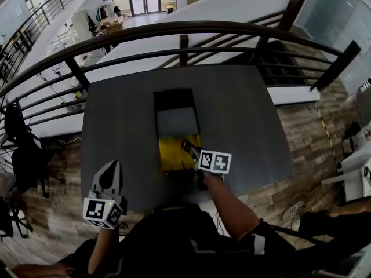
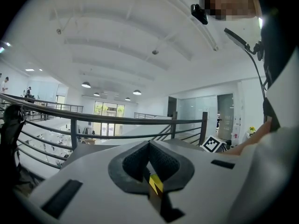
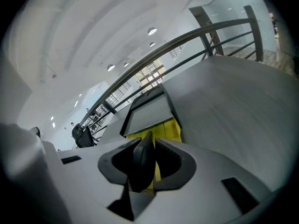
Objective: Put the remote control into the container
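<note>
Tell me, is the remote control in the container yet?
Out. The right claw grips the remote control, held above the container's yellow end.

A dark grey counter (image 1: pixel 249 114) with a flat, matte top carries a single long, narrow container (image 1: pixel 177 126), which lies flat near the middle of the top, its length running from the near edge towards the far one. The container's near stretch is bright yellow (image 1: pixel 174 152), its middle is covered by a pale grey panel (image 1: pixel 177 120), and its far end is black (image 1: pixel 174 97). Both ends stop short of the counter's edges.
</note>
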